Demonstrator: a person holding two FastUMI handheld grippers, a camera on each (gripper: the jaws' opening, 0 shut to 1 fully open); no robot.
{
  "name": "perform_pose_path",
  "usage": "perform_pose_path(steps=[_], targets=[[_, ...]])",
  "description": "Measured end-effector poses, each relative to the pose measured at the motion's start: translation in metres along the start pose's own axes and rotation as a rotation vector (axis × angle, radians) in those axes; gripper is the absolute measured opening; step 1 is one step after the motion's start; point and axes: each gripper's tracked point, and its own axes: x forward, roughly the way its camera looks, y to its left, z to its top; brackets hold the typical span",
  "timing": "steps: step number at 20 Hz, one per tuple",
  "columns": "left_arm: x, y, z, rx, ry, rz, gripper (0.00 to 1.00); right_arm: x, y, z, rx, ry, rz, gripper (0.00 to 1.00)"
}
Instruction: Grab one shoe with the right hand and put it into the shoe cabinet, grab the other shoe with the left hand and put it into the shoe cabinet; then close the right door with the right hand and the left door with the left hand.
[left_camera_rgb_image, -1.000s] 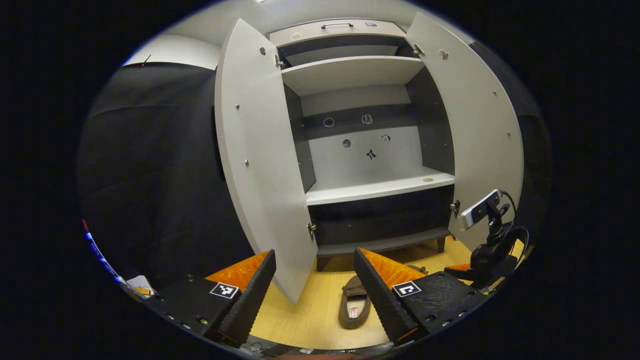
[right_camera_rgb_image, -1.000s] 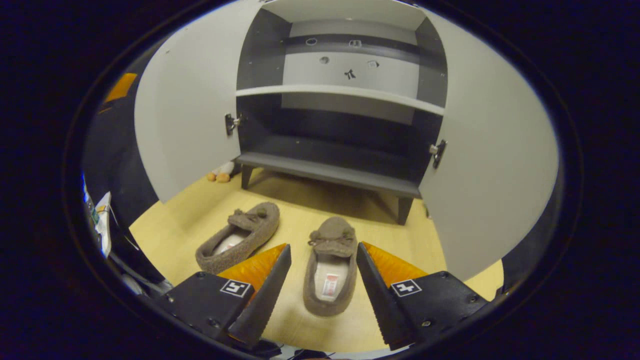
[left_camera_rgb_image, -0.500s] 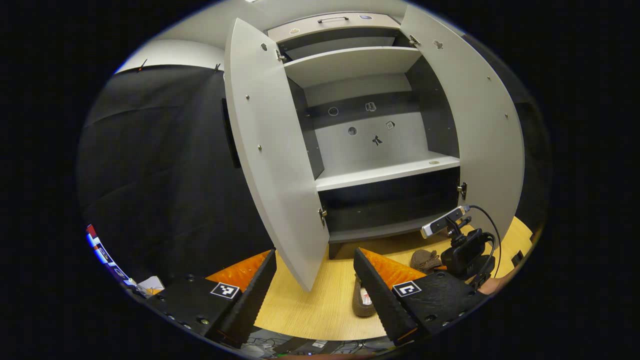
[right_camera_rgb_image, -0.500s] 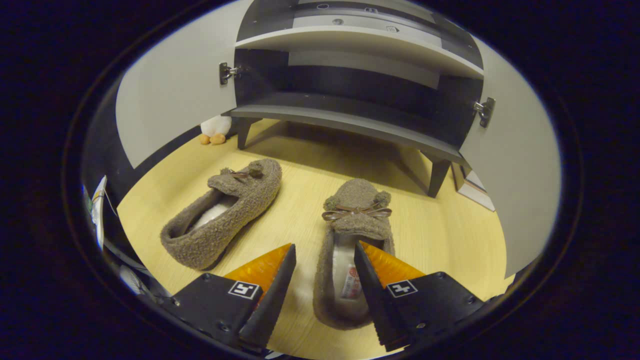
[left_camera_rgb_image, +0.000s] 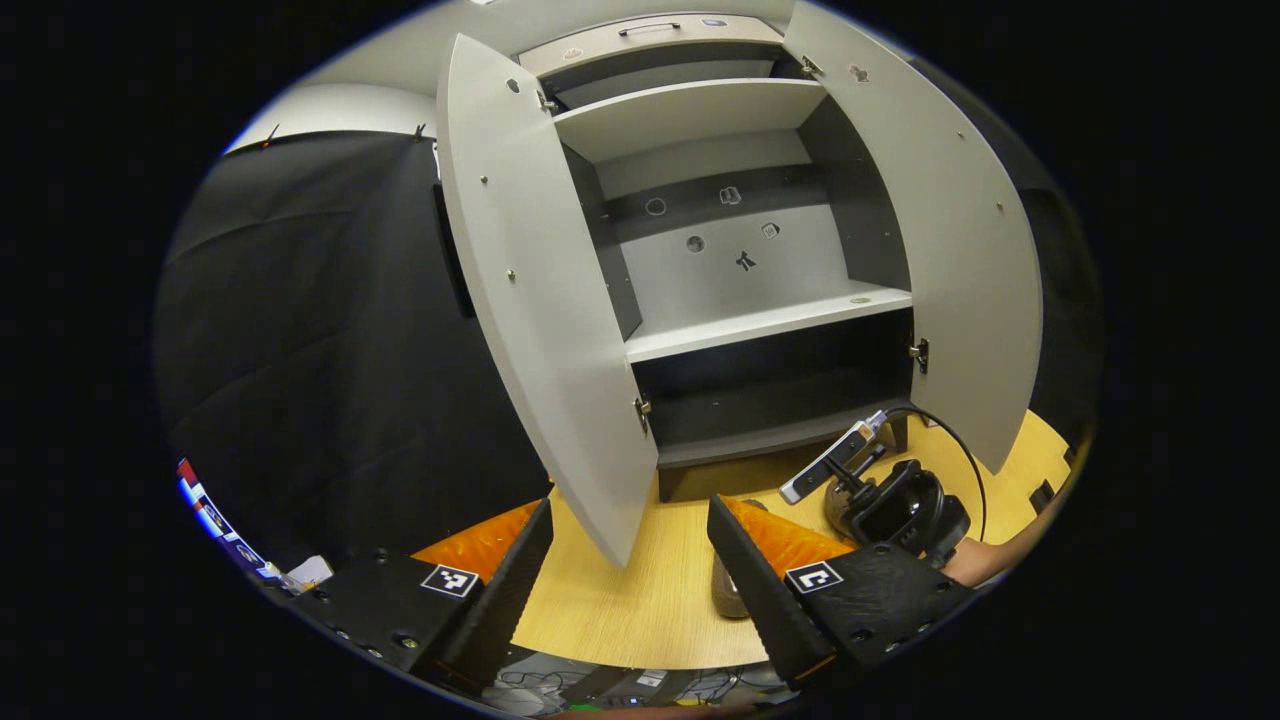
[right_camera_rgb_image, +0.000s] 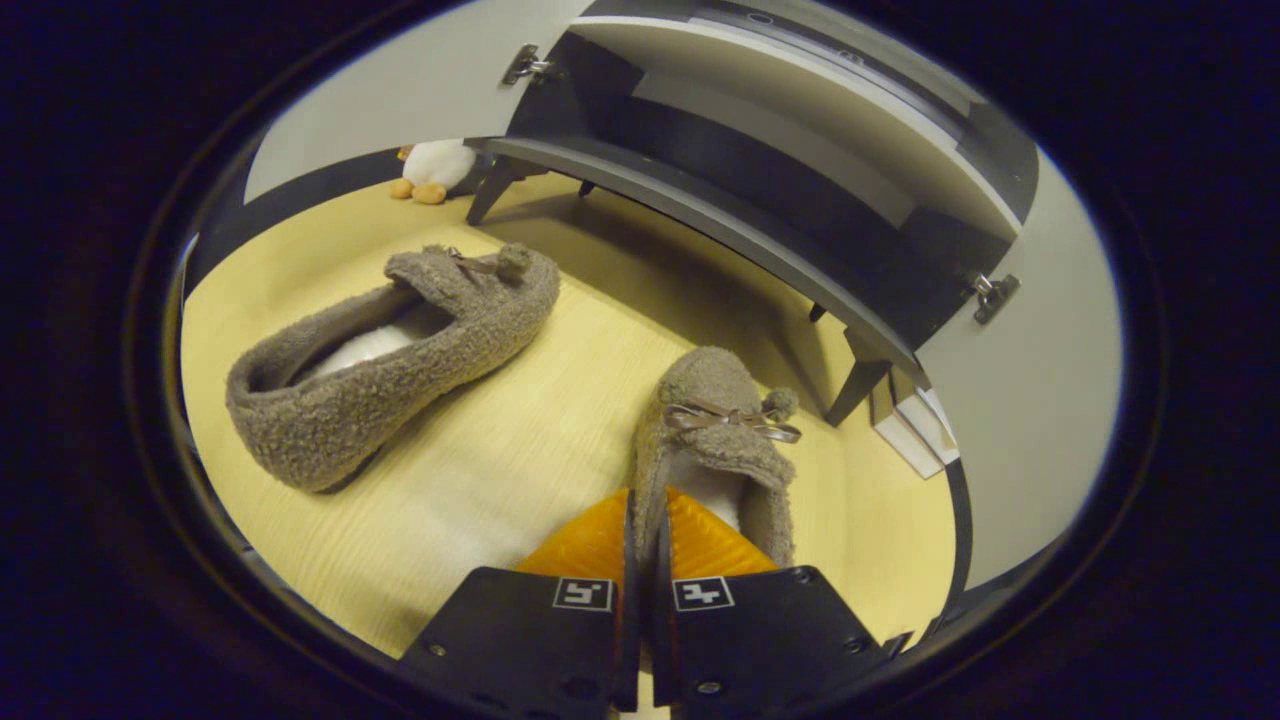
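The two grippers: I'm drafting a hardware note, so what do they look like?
The left gripper and the right gripper each have two wedge-shaped, ribbed jaws on black, bolted blocks, each bearing a square black-and-white marker. In the left gripper view, the right gripper carries a black camera mount, a pale bar-shaped module and a looping black cable.

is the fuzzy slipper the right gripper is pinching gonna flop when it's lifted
Probably somewhat. The right gripper pinches only the thin side wall of the slipper, so the toe may sag. Its fleecy fabric looks soft and light, likely giving good grip. The other slipper holds its shape lying on the floor, so total collapse seems unlikely.
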Motion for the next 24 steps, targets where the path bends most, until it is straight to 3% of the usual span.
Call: perform_pose_path(steps=[4,10,17,24], targets=[[0.0,0.001,-0.001,-0.009,-0.009,-0.012,0.95,-0.009,-0.006,-0.001,0.029,0.012,0.006,0.07],[0.01,-0.006,-0.003,-0.027,-0.031,-0.068,0.96,-0.058,-0.036,0.026,0.085,-0.061,-0.006,0.07],[0.027,-0.026,0.004,-0.033,-0.089,-0.163,0.96,-0.135,-0.091,0.094,0.248,-0.165,-0.028,0.07],[0.039,-0.039,0.014,-0.03,-0.13,-0.203,0.96,-0.184,-0.155,0.175,0.296,-0.27,-0.073,0.07]])
